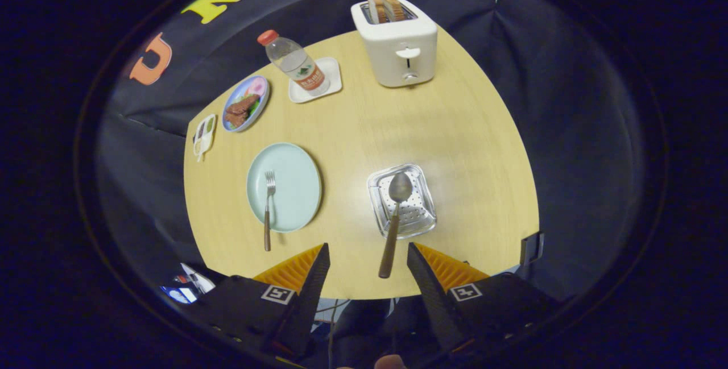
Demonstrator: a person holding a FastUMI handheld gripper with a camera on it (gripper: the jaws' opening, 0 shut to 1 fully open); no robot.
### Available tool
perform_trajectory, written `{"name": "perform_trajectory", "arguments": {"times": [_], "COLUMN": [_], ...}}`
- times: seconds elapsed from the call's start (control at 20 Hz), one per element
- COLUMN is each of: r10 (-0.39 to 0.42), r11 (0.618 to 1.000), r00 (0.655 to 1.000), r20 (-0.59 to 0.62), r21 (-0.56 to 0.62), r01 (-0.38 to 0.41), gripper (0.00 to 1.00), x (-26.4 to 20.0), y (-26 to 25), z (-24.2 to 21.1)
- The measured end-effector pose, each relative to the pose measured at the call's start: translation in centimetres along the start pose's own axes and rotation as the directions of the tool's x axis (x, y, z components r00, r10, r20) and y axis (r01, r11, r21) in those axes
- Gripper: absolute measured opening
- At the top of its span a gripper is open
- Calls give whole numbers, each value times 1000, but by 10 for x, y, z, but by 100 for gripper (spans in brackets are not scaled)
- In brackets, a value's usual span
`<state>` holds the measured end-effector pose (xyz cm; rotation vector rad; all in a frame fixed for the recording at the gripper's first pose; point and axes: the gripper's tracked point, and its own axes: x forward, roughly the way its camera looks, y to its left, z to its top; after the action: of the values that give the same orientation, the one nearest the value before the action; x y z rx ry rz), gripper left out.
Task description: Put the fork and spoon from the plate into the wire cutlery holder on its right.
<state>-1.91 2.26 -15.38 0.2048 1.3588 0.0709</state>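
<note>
Gripper view: I hold the hand-held gripper [367,255] above the near edge of the desk [466,147], fingers spread wide apart, gripping nothing. The spoon [394,221] already stands in the wire cutlery holder [402,201], its wooden handle leaning toward me between the fingers. The fork [268,210] lies on the pale green plate [284,187], left of the holder, tines up the plate and handle overhanging the near rim.

Handling, by my judgement: the fork is light, rigid, and slippery on its metal neck. I take it at the overhanging wooden handle, where the fingers can close beneath it.
</note>
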Motion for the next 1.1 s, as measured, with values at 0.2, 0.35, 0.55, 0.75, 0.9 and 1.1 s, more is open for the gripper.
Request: {"name": "perform_trajectory", "arguments": {"times": [0.2, 0.35, 0.55, 0.75, 0.9, 1.1], "r10": [15, 23, 27, 5, -13, -58], "r11": [999, 996, 991, 987, 991, 993], "r00": [1000, 1000, 998, 996, 994, 991], "r20": [18, -2, -50, -90, -112, -120], "r21": [-37, -82, -128, -159, -132, -110], "r01": [-15, -23, -33, -19, -2, 45], "gripper": [83, 83, 86, 86, 86, 86], "x": [14, 34, 69, 108, 140, 170], "y": [48, 92, 149, 186, 201, 211], "z": [-12, -34, -69, -92, -100, -104]}}
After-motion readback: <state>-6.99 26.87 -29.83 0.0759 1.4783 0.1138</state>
